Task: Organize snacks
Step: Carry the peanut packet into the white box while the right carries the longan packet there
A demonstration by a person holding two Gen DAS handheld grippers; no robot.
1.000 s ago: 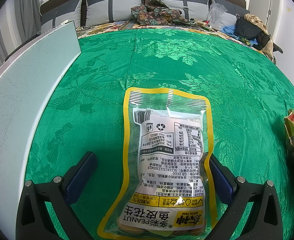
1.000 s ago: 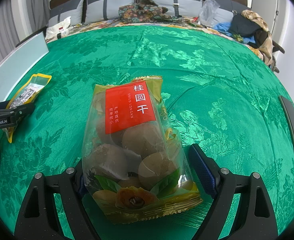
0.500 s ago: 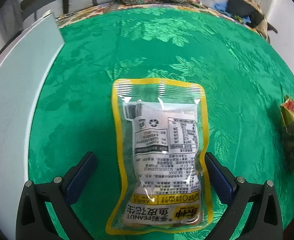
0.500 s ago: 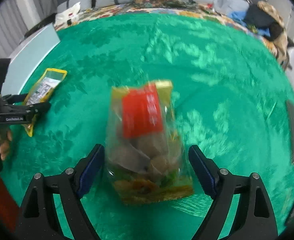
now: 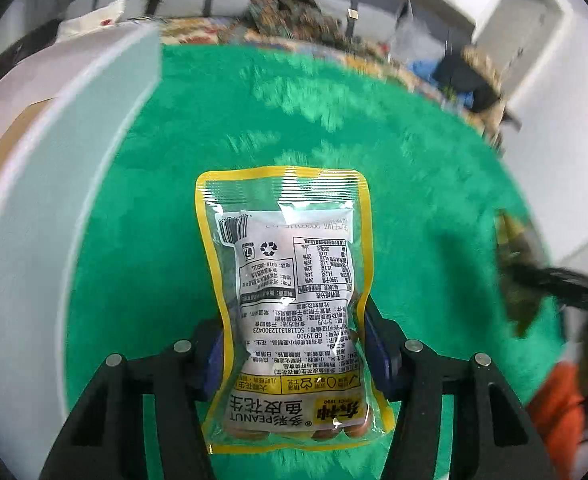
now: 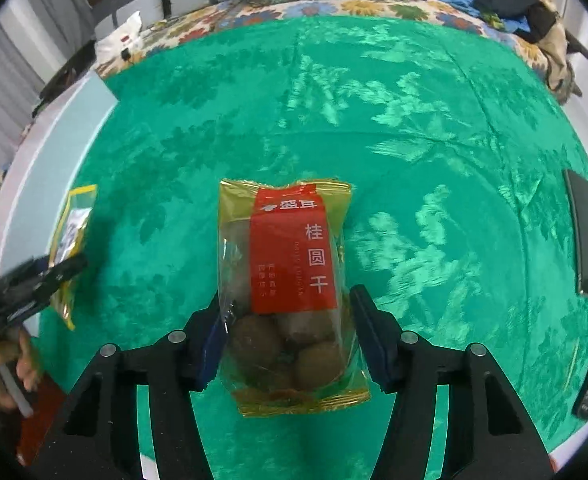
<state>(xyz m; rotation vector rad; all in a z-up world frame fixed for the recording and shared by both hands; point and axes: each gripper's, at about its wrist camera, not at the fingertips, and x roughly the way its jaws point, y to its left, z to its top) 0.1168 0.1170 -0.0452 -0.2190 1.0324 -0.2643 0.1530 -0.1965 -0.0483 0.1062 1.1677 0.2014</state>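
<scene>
Both jaws closing: my left gripper (image 5: 294,354) pinches the light, slick peanut pouch (image 5: 289,312) low, my right gripper (image 6: 285,336) the soft, crinkly longan bag (image 6: 289,296) at its lumpy near end.

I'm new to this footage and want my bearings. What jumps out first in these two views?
The bright green patterned cloth fills both views. In the left wrist view, a yellow-edged peanut packet stands pinched in the closing left gripper. In the right wrist view, a red-labelled bag of brown dried fruit sits between the closing right gripper's pads.
</scene>
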